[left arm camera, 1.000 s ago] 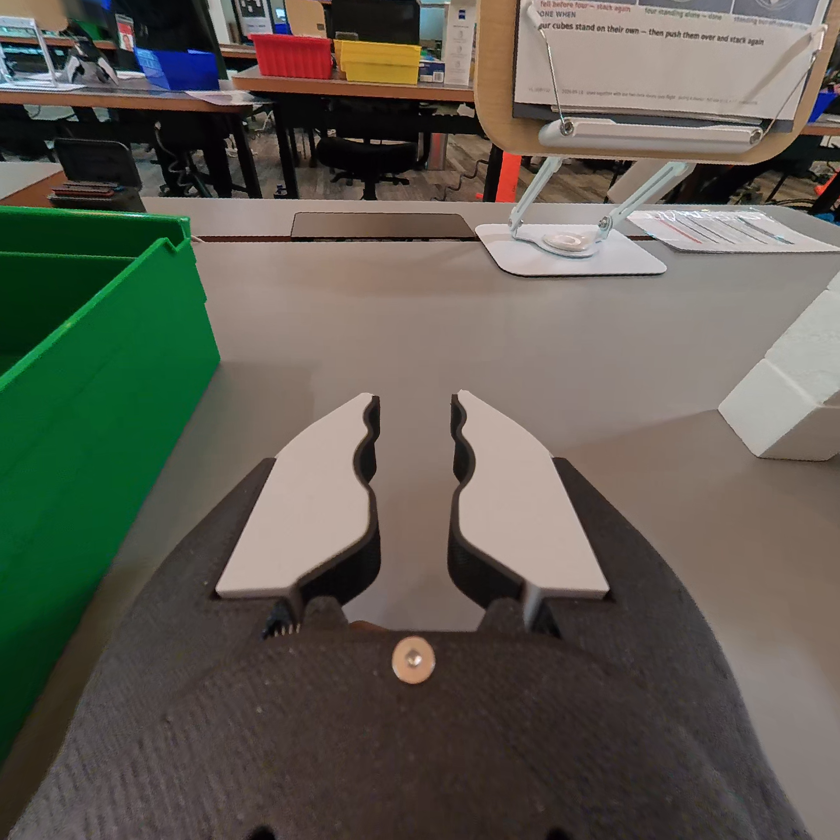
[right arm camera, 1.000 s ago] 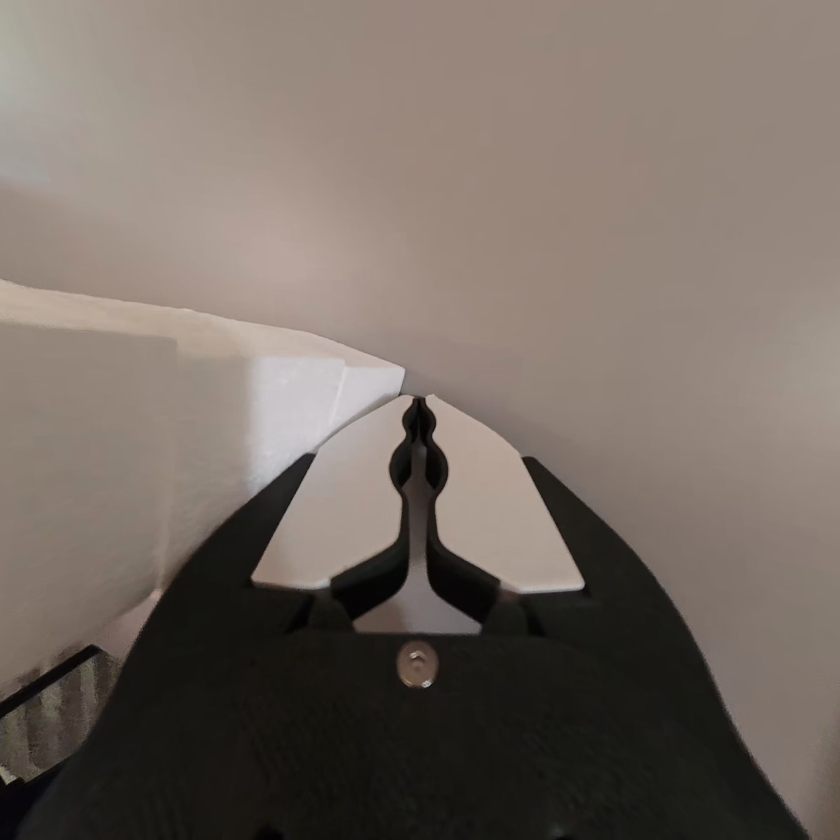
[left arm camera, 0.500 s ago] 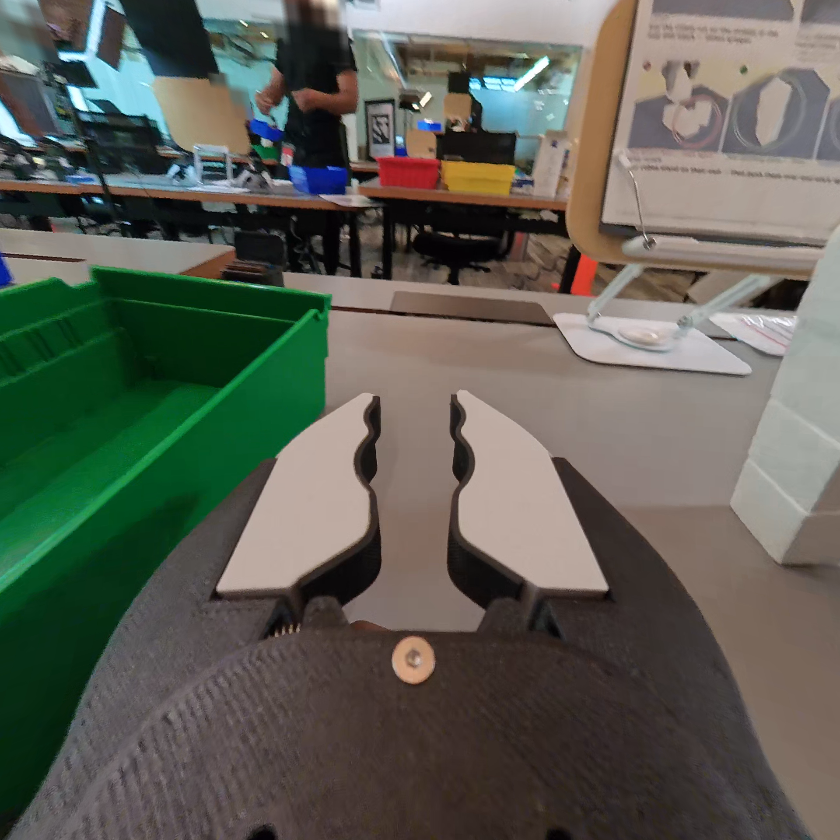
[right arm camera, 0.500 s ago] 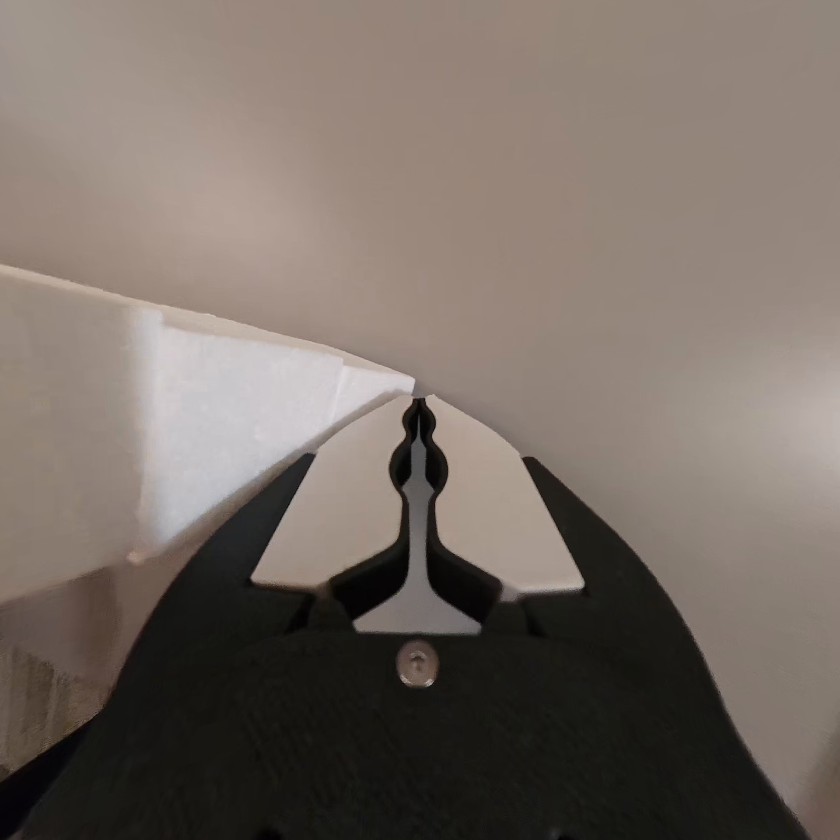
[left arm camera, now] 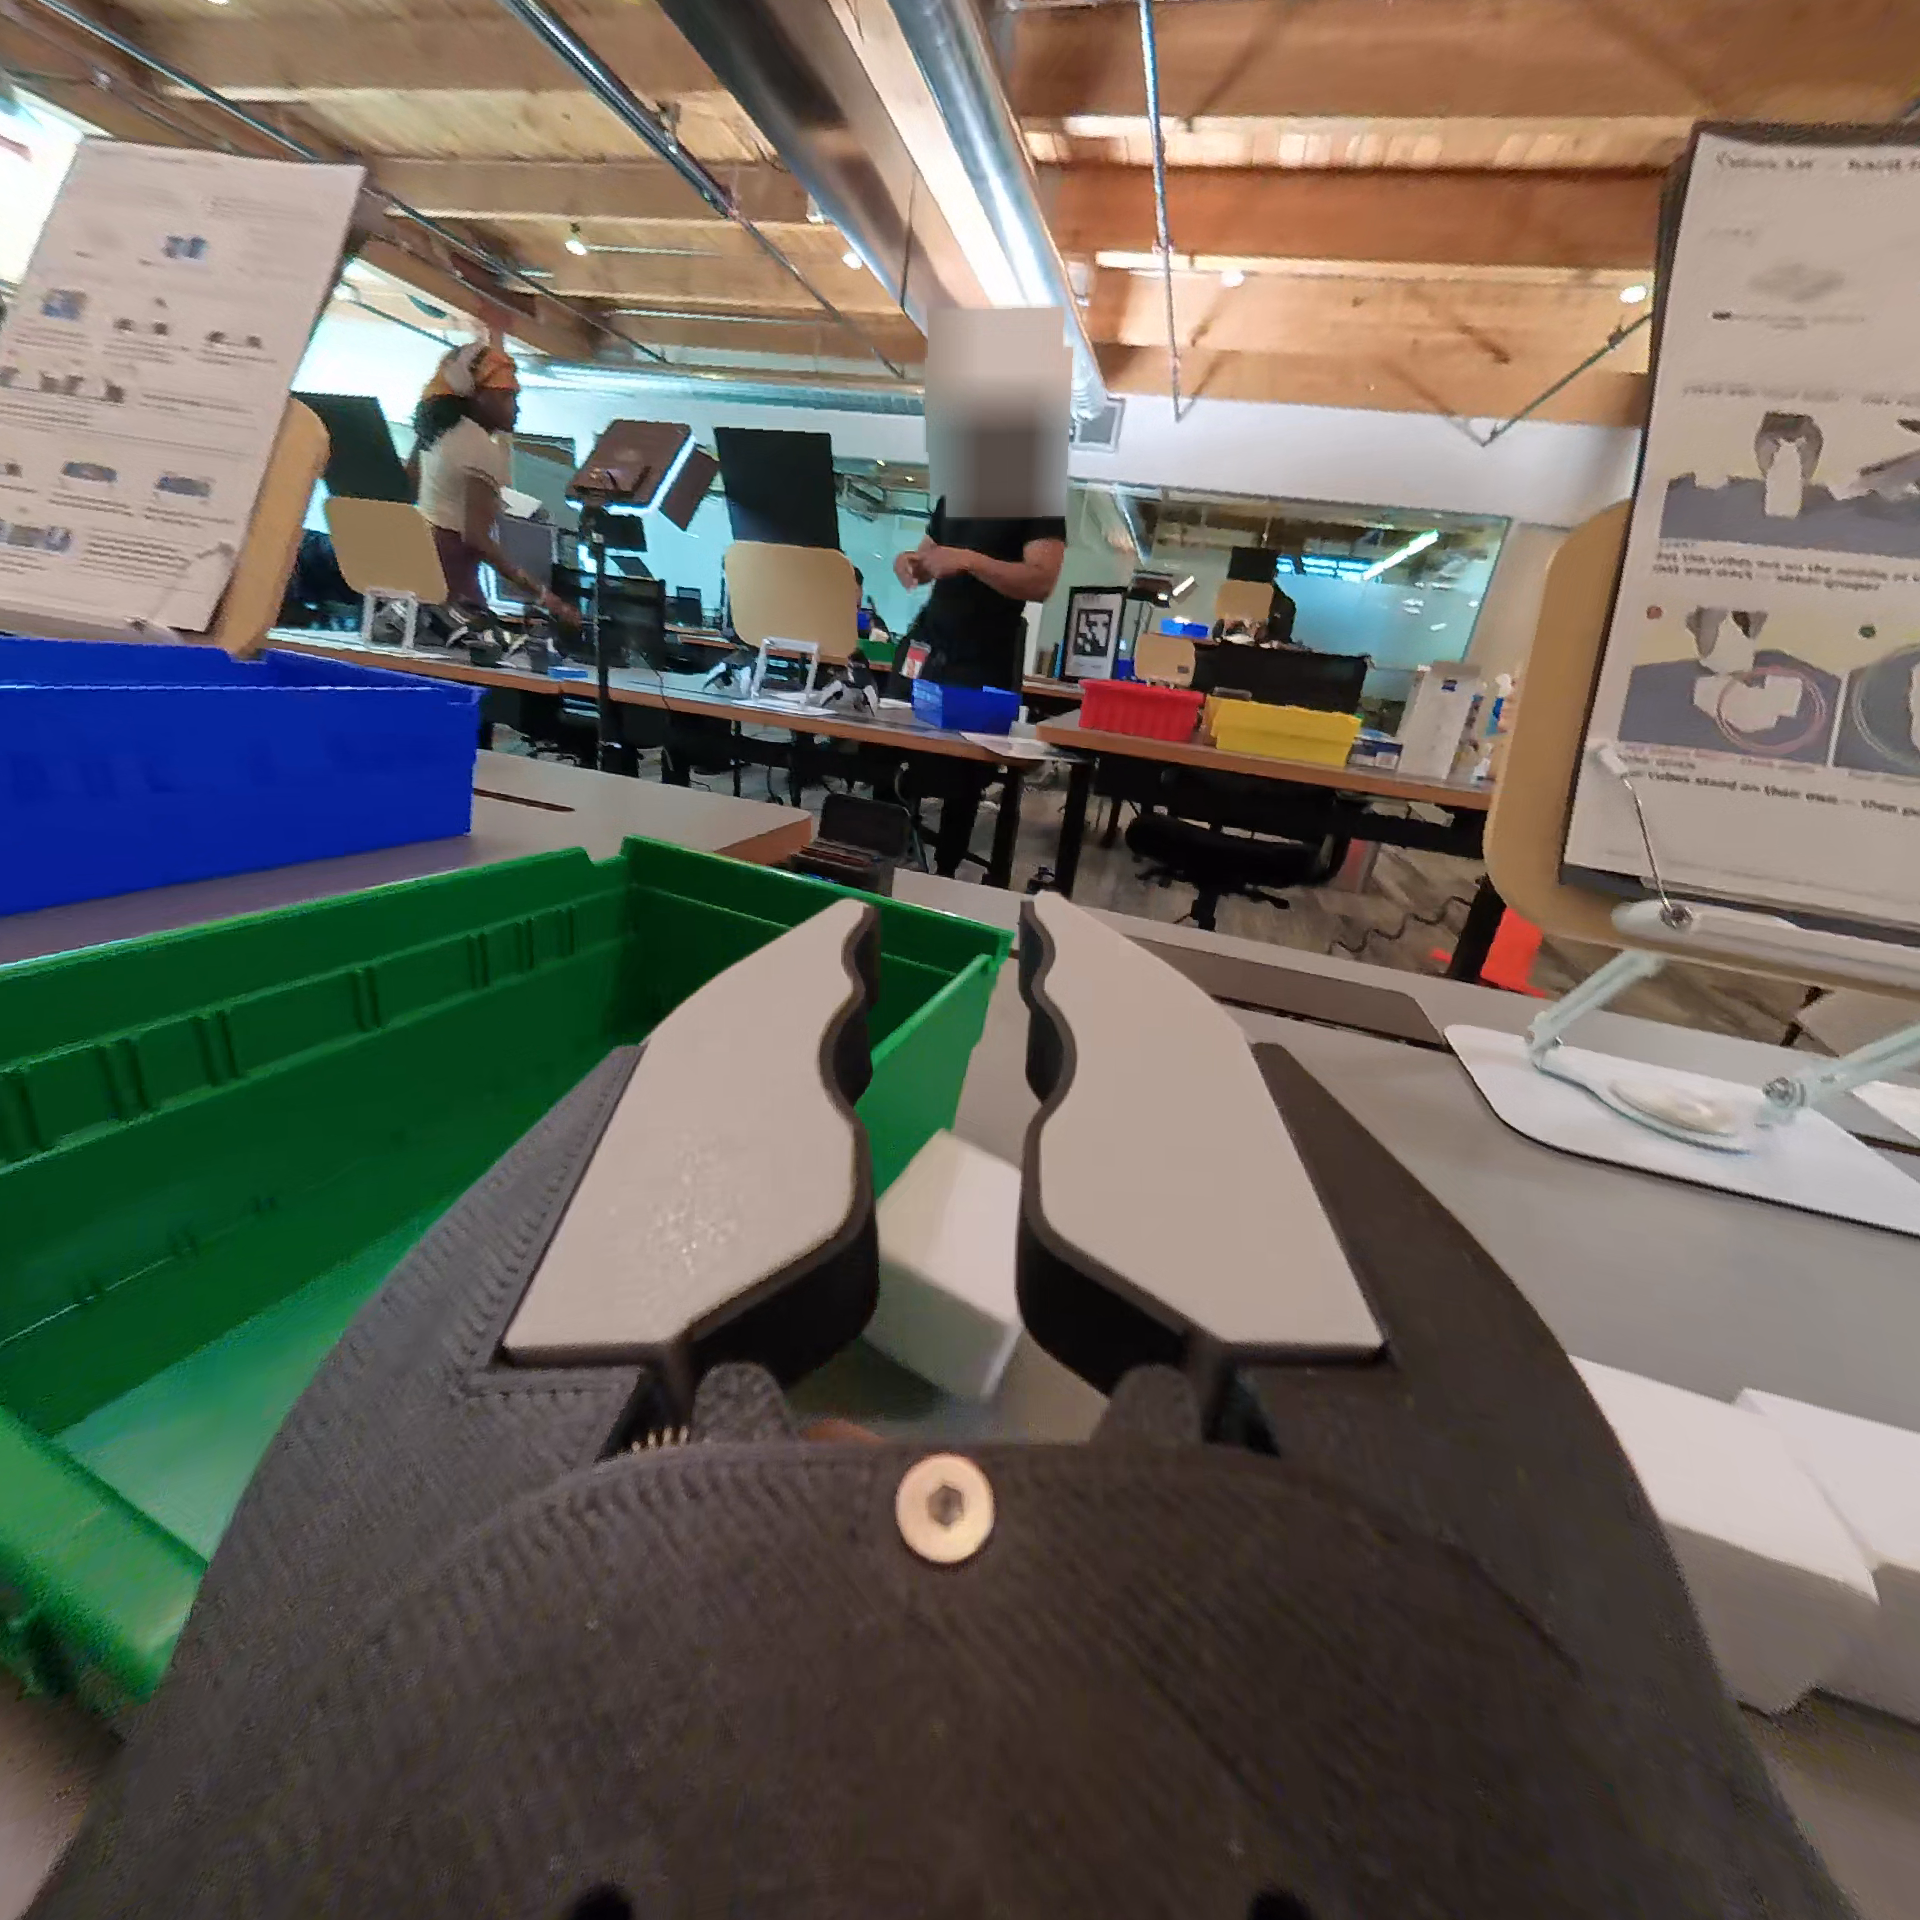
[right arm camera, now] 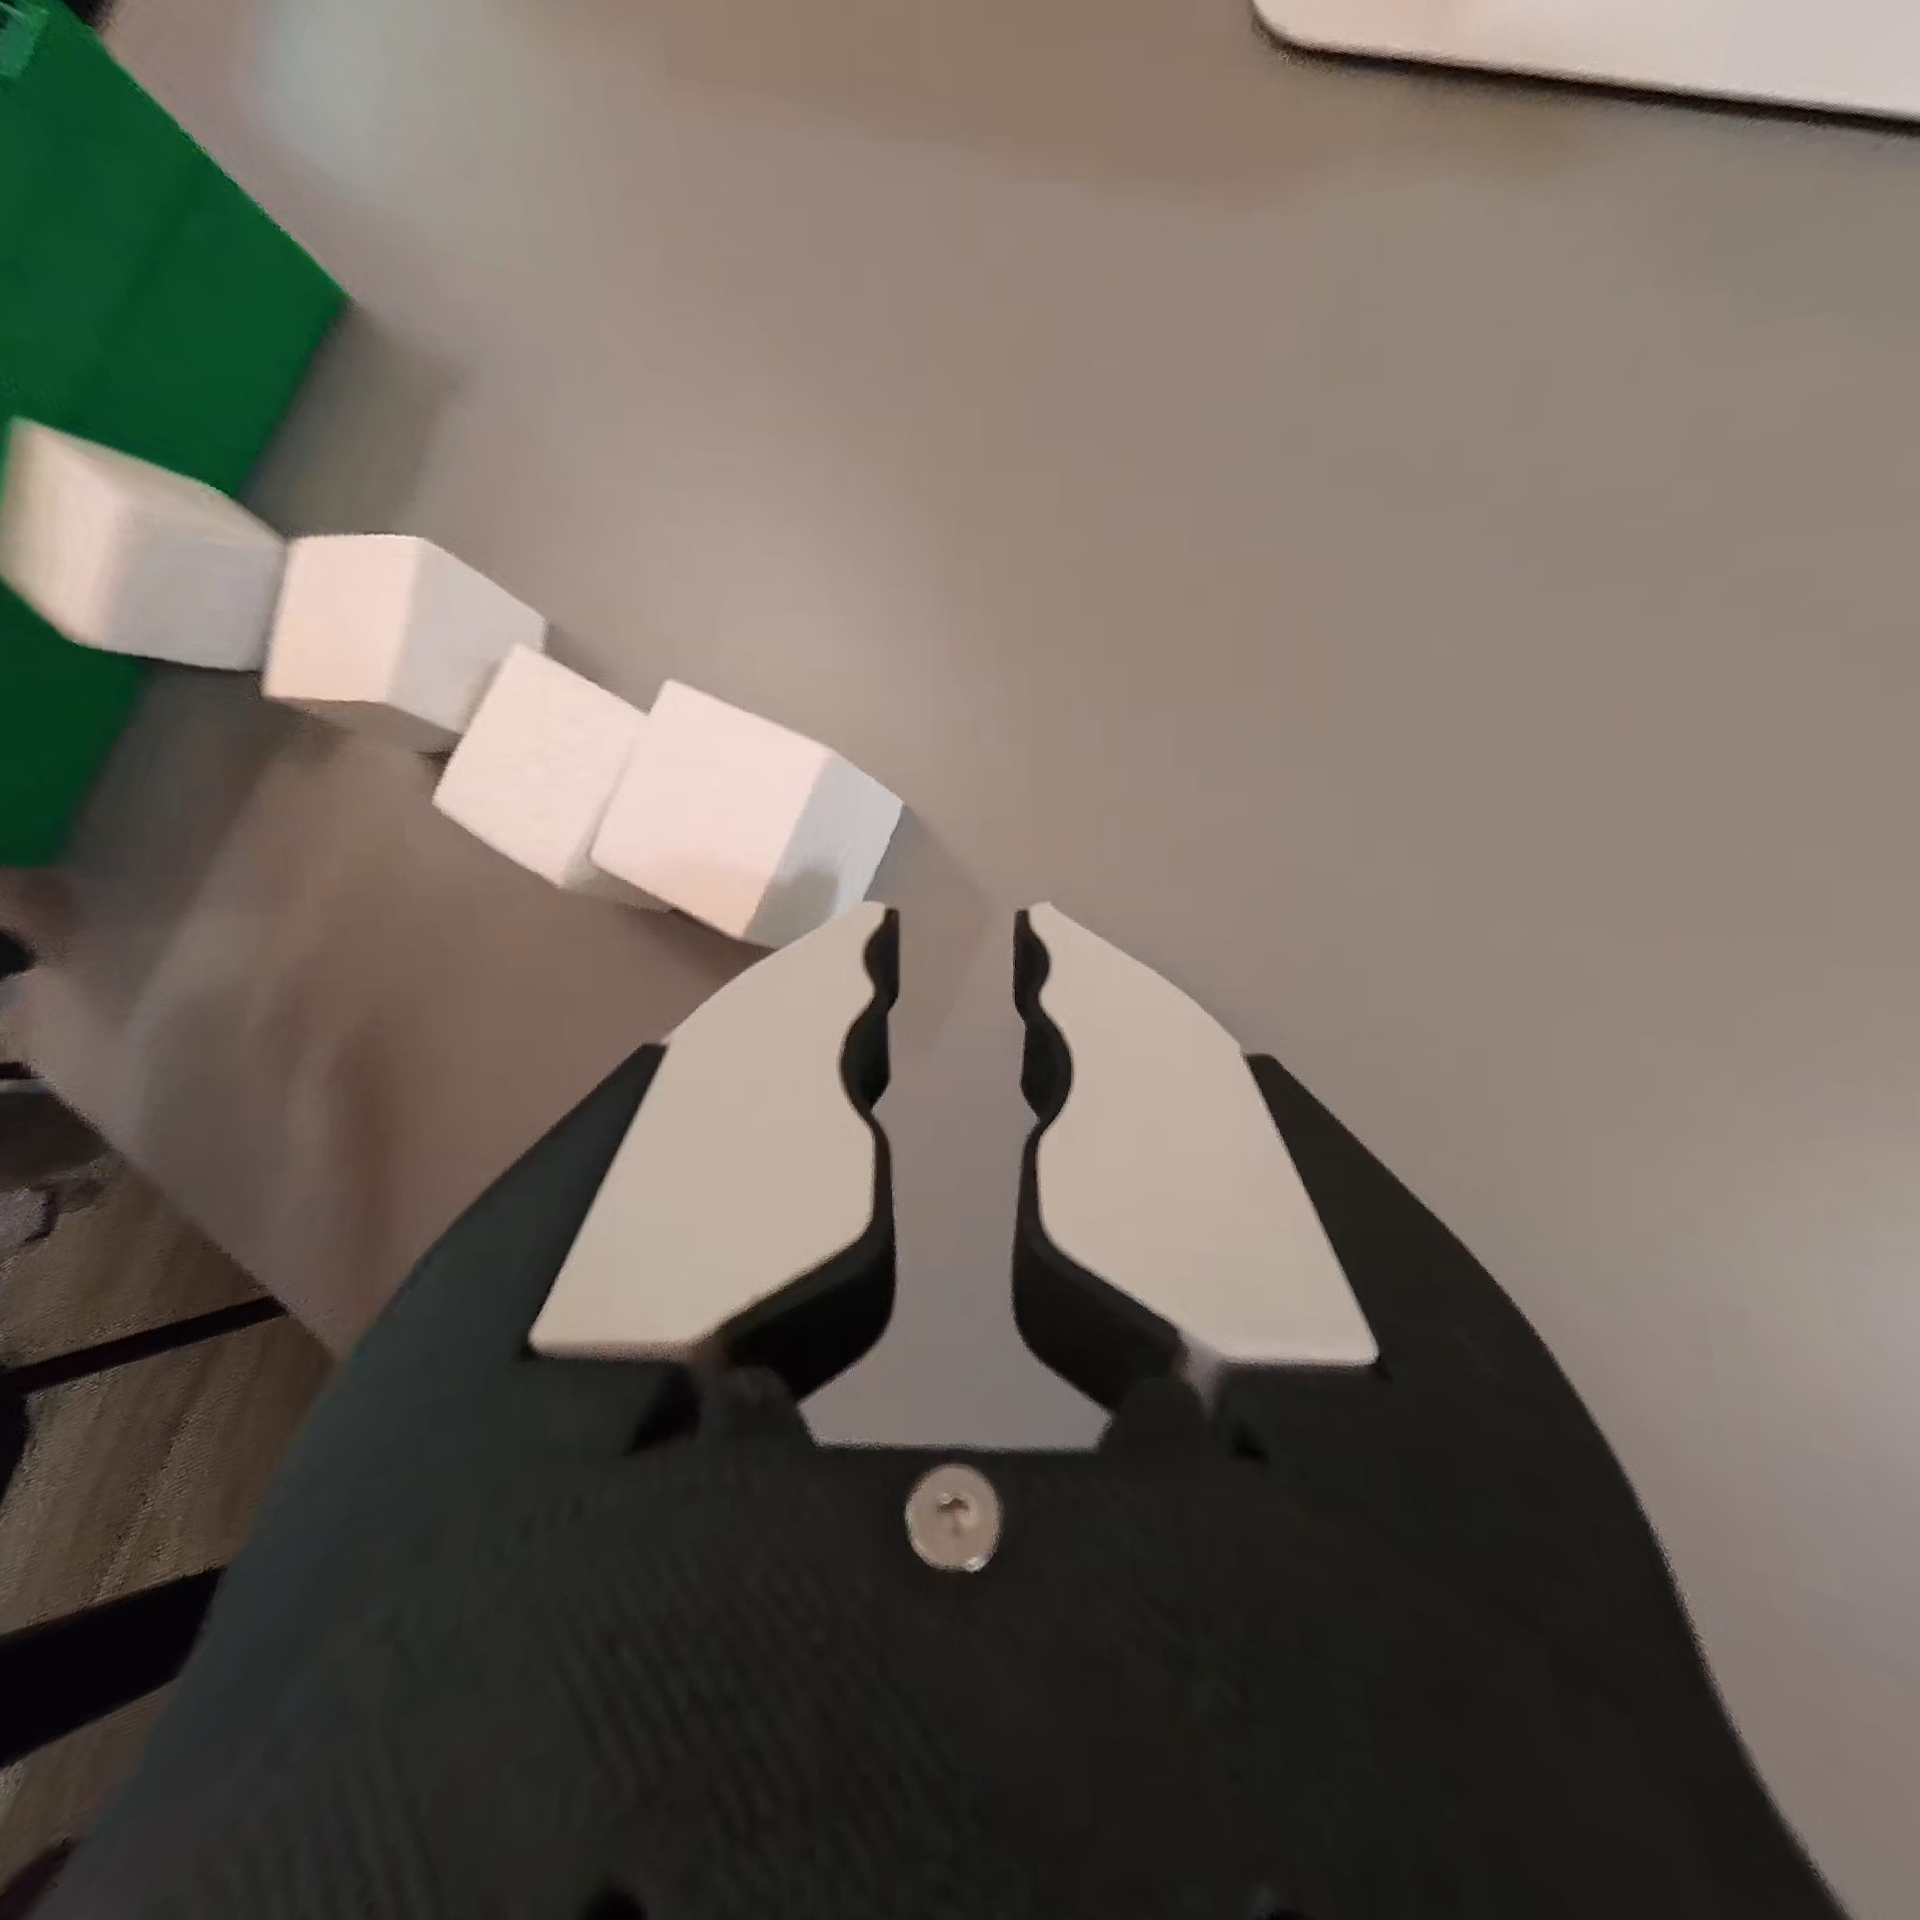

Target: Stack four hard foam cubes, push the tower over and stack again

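Observation:
Several white cubes lie in a crooked row on the grey table (right arm camera: pixel 1247 520), from the nearest cube (right arm camera: pixel 727 810) to the farthest cube (right arm camera: pixel 125 551) beside the green bin (right arm camera: pixel 125 312). My right gripper (right arm camera: pixel 954 920) is open and empty. Its left fingertip (right arm camera: pixel 831 940) is just short of the nearest cube. My left gripper (left arm camera: pixel 943 935) is open and tilted upward beside the green bin (left arm camera: pixel 312 1039). A blurred white cube (left arm camera: pixel 945 1268) shows low in the gap between its fingers, apparently untouched. More white cubes (left arm camera: pixel 1766 1507) lie at its lower right.
A blue bin (left arm camera: pixel 208 758) stands behind the green one. A document stand with a white base (left arm camera: pixel 1662 1153) is at the right; the base also shows in the right wrist view (right arm camera: pixel 1610 42). The table's edge and the floor (right arm camera: pixel 104 1299) are at the lower left. People stand at far benches. My right fingertips sit around 35 cm from my left ones.
The white cubes, stacked close against my right gripper before, now lie toppled in a row. My right gripper has opened and drawn back. My left gripper has tilted upward and moved beside the green bin.

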Motion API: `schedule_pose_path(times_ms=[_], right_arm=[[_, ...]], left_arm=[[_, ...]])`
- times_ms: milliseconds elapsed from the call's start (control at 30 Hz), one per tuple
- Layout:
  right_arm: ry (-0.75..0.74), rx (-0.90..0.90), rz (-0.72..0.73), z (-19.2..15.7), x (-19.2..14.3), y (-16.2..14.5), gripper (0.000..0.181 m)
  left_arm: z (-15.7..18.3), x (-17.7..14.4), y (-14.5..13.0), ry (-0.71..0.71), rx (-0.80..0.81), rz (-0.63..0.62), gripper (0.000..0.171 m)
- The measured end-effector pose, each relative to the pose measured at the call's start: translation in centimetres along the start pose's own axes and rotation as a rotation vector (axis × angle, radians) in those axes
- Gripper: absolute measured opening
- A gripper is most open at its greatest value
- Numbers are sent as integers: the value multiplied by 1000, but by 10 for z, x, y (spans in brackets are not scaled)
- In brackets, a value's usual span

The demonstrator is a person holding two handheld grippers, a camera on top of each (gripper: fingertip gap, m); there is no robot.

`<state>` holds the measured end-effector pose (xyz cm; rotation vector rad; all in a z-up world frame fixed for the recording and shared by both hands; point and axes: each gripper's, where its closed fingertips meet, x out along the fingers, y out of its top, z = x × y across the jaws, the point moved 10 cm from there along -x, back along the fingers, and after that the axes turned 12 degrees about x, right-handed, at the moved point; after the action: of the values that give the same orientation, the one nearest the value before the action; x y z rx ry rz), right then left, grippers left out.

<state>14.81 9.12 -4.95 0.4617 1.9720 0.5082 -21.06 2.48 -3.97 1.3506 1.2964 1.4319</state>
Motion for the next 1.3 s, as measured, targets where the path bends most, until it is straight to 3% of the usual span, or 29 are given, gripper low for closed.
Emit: schedule_pose_path(times_ms=[100,167,233,333,467,533,633,733,800,967,1167,1300], right_arm=[[165,-105,92,15,-17,-10,32],[262,-166,131,26,-27,-20,26],[322,-172,162,41,-34,-30,8],[383,-62,246,68,-37,-40,1],[591,112,343,85,-43,-28,16],[601,62,377,85,-40,-26,29],[617,-196,389,71,-27,-27,58],[544,-548,398,51,-9,-28,60],[485,-690,392,42,5,-27,59],[636,-704,287,21,34,-12,71],[638,-741,176,11,57,3,67],[625,-761,141,7,62,4,74]], left_arm=[[3,-1,1,-18,26,17,23],[2,-3,3,-18,23,31,22],[2,-4,3,-40,-2,29,22],[11,-7,1,-113,-39,-5,23],[41,-13,-2,-268,-13,-86,23],[57,-15,-5,-357,44,-147,24],[77,-17,-17,-489,110,-260,29],[82,-16,-28,-550,154,-313,30],[77,-16,-32,-548,157,-330,29],[64,-21,-39,-582,94,-405,31],[72,-17,-42,-605,129,-428,31],[74,-22,-39,-618,151,-394,30]])
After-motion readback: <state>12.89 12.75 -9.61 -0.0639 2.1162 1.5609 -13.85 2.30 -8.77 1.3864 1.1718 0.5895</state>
